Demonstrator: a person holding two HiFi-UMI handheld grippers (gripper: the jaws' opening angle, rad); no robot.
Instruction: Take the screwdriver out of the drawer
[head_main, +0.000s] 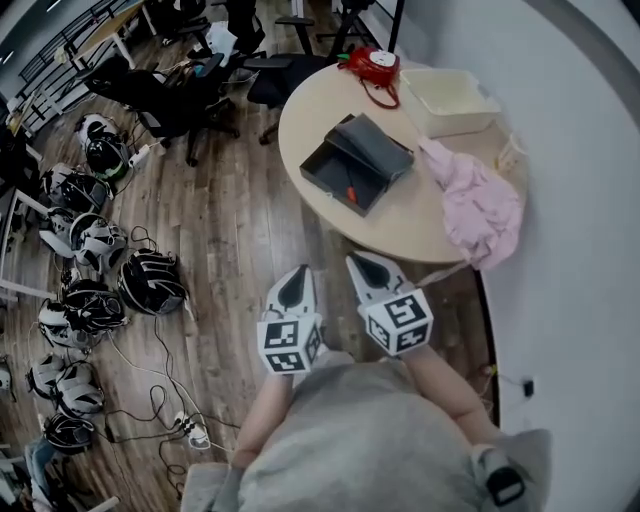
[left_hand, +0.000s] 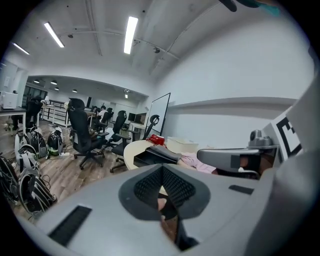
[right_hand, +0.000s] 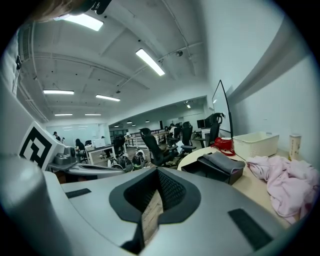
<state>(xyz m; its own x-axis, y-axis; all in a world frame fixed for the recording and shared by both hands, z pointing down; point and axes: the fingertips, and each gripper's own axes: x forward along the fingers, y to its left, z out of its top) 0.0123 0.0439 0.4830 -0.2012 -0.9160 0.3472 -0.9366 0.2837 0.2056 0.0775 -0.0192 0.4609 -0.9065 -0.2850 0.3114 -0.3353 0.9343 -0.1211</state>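
Left claw (head_main: 297, 274) and right claw (head_main: 360, 260) are clenched and empty, near the bench (head_main: 310, 110). On it, the screwdriver (head_main: 350, 192) lies in the open drawer (head_main: 328, 172).

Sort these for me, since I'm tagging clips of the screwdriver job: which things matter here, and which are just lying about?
Part of the job: drawer, screwdriver.

Just lying about: red bag, white basket, pink cloth, helmets, office chairs.

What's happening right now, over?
Left gripper, right gripper: shut, empty, short of table. Screwdriver in open drawer. Nothing seems to block it.
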